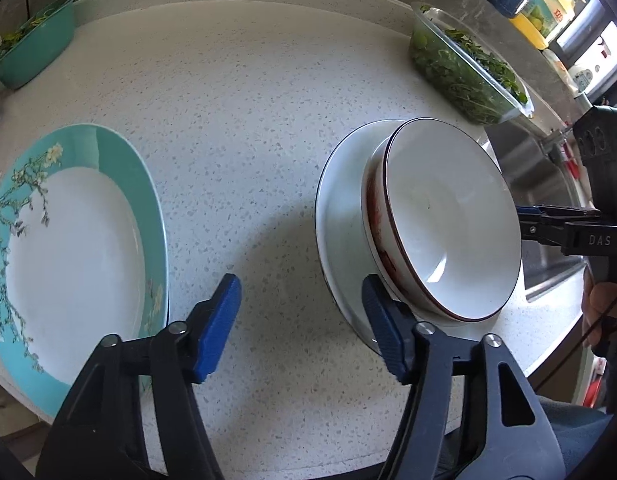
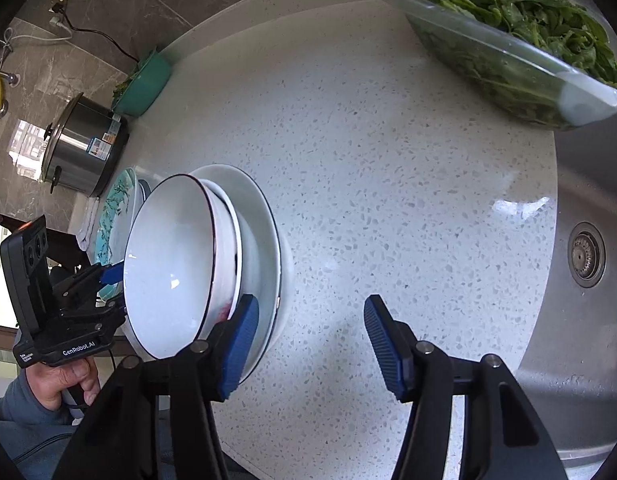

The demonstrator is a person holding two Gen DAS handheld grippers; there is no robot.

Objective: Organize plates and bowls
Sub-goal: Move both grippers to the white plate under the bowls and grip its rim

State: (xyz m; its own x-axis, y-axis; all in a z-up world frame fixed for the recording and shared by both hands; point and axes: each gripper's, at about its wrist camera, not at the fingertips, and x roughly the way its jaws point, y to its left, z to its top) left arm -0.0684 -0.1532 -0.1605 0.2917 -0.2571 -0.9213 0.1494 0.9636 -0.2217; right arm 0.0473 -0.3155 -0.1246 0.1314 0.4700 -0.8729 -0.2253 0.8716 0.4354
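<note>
Countertop [image 1: 268,128]: 2 bowls [image 1: 452,220] stacked on plate [image 1: 340,216], seemingly

White bowl [image 1: 452,220] with dark red rim line; teal-bordered plate [image 1: 68,248] with pale blossom branches; speckled off-white worktop [image 1: 248,120]; blue pads [image 1: 218,328] on black jaws.

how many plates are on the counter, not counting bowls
2. A teal-rimmed floral plate lies at the left of the left wrist view; a plain white plate sits to its right, under the stacked bowls. More could be hidden beneath that stack.
</note>
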